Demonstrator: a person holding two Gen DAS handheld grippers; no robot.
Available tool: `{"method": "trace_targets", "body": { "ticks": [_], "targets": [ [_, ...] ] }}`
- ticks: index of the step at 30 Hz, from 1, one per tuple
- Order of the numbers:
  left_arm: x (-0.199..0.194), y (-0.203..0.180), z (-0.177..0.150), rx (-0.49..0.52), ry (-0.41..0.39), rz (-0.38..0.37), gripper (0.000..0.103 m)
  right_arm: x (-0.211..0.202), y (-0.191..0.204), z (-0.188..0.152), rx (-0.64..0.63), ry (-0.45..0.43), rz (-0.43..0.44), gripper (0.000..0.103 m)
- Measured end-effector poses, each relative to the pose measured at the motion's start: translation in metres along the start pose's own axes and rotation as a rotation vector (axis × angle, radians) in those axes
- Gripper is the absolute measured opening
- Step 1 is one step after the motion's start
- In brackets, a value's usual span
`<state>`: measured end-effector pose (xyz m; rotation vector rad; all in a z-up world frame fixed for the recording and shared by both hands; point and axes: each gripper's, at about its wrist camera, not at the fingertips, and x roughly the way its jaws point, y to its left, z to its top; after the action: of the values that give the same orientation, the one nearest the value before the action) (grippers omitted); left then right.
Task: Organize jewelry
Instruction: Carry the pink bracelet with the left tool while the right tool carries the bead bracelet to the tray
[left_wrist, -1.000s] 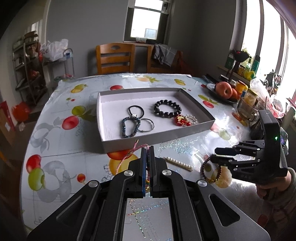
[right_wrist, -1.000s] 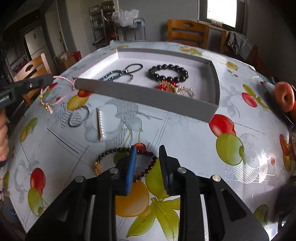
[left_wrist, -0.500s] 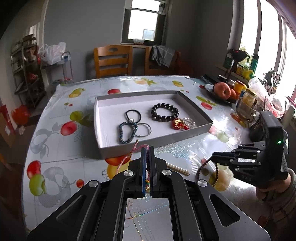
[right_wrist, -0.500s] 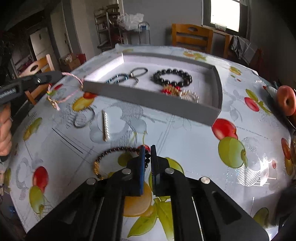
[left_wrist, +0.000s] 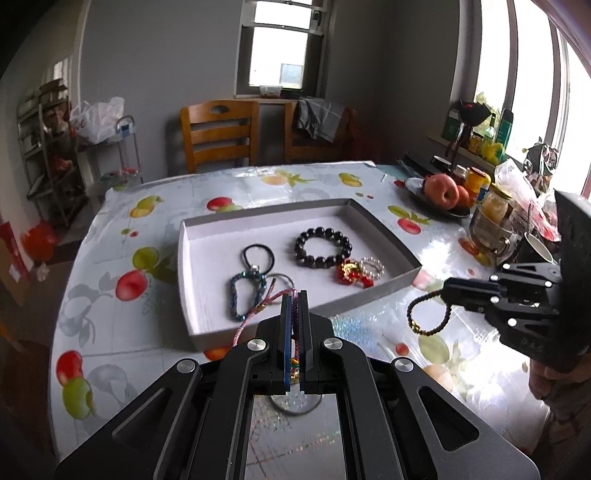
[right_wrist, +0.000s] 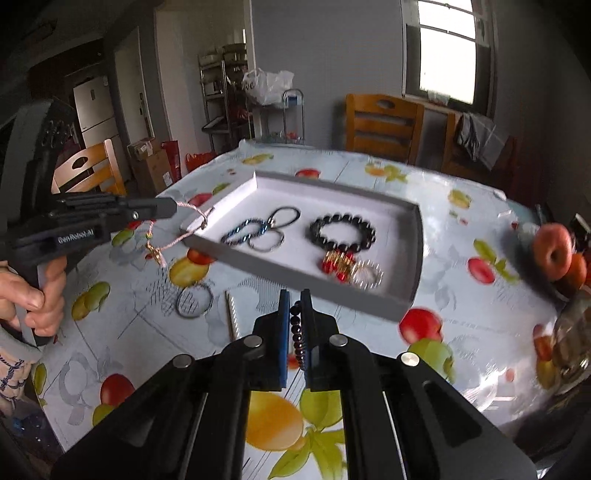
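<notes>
A shallow grey tray (left_wrist: 391, 291) (right_wrist: 410, 306) on the fruit-print table holds several bracelets and hair ties, among them a black bead bracelet (left_wrist: 323, 246) (right_wrist: 343, 232). My left gripper (left_wrist: 294, 295) (right_wrist: 173, 208) is shut on a pink braided cord bracelet (left_wrist: 255, 314) (right_wrist: 184, 236), held above the tray's near-left edge. My right gripper (right_wrist: 295, 295) (left_wrist: 445, 293) is shut on a dark small-bead bracelet (left_wrist: 428, 314) (right_wrist: 298, 332), lifted off the table to the right of the tray.
A grey ring (right_wrist: 194, 301) and a pearl bar (right_wrist: 232, 314) lie on the table before the tray. A fruit plate (left_wrist: 443, 192), jars and a glass mug (left_wrist: 487, 230) crowd the right edge. Chairs stand beyond the far side.
My right gripper shut on the dark small-bead bracelet and lifted it off the table. My left gripper rose and moved forward with the pink cord, over the tray's near edge.
</notes>
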<state>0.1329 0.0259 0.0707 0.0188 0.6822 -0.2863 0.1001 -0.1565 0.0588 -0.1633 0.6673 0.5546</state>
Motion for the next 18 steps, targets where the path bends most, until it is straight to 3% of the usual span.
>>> {"method": "trace_targets", "body": {
  "ticks": [10, 18],
  "targets": [
    [0.017, 0.006, 0.028, -0.007, -0.011, 0.007, 0.004, 0.0, -0.01, 0.04, -0.003, -0.054, -0.011, 0.006],
    [0.041, 0.015, 0.053, -0.021, -0.024, 0.015, 0.004, 0.027, -0.013, 0.074, 0.013, -0.067, 0.004, 0.006]
  ]
}}
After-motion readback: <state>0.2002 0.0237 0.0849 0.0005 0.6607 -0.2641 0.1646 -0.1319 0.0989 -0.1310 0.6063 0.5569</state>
